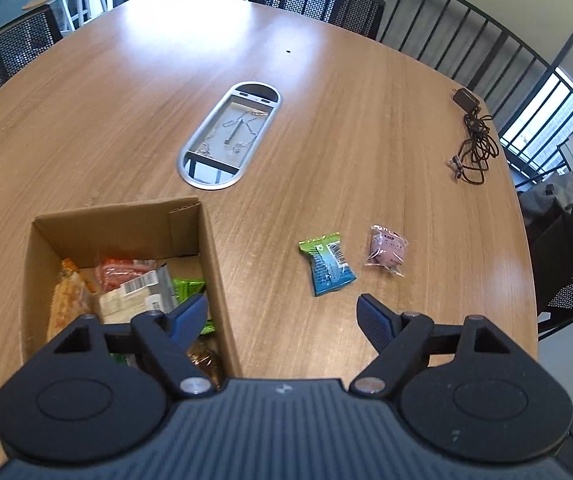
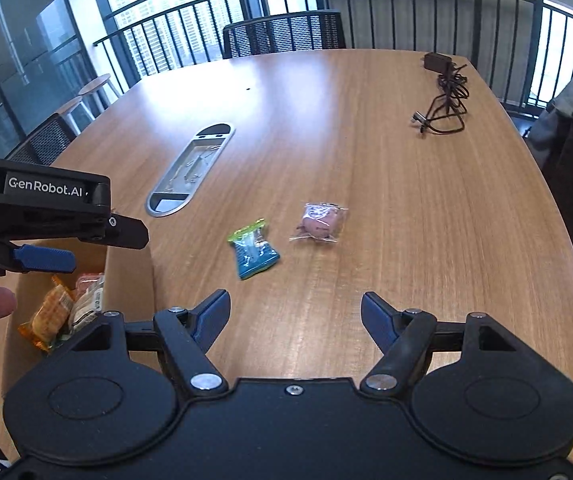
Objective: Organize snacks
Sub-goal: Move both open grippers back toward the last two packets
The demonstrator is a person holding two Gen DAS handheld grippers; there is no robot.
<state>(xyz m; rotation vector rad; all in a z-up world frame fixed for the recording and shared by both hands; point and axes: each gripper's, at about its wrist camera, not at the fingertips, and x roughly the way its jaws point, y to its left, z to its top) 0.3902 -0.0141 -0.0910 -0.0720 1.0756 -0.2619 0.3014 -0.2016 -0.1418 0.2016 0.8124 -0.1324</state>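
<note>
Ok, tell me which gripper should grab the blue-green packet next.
Probably the right gripper: open, empty, with the blue-green packet just ahead of its fingers. The left gripper, also open, sits partly over the box.

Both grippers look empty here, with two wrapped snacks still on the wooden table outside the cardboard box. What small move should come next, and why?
Probably ease the right gripper forward and down over the blue-and-green snack packet. Its jaws are open and empty, and that packet lies nearest, just ahead. The clear-wrapped pink snack lies beside it, farther away. The open cardboard box already holds the other snacks; the left gripper is open and empty beside it.
</note>
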